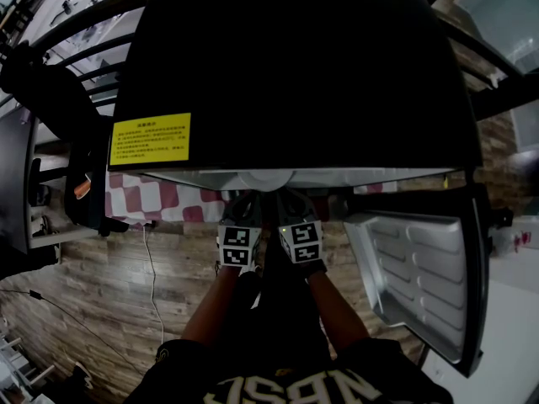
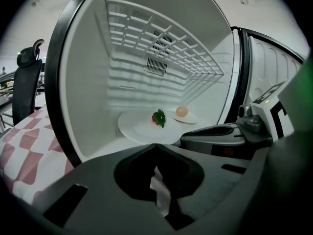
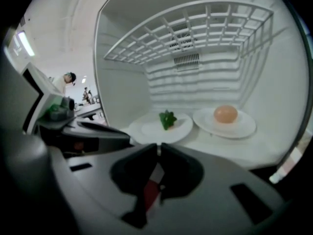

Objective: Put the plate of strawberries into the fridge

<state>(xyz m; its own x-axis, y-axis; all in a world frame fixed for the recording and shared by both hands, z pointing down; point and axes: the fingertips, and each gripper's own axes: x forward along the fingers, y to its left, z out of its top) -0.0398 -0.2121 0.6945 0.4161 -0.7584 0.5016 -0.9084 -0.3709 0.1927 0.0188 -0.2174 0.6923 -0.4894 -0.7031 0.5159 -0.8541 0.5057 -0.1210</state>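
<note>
A white plate (image 2: pixel 142 129) carrying one strawberry (image 2: pixel 158 117) rests on the floor of the open fridge. The right gripper view shows the same plate (image 3: pixel 149 130) and strawberry (image 3: pixel 167 119). My left gripper (image 2: pixel 155 147) is shut just short of the plate's near rim, with nothing between its jaws. My right gripper (image 3: pixel 159 148) is beside it, also shut and holding nothing. In the head view only the two marker cubes show, left (image 1: pixel 239 247) and right (image 1: pixel 303 242); the fingertips are hidden under the fridge's black top (image 1: pixel 295 66).
A second white plate (image 3: pixel 242 128) with a round orange item (image 3: pixel 225 113) sits right of the strawberry plate. A white wire shelf (image 3: pixel 195 28) hangs above both. The fridge door (image 1: pixel 421 276) stands open at right. A red-checked cloth (image 1: pixel 160 199) and a black chair (image 2: pixel 27 82) are at left.
</note>
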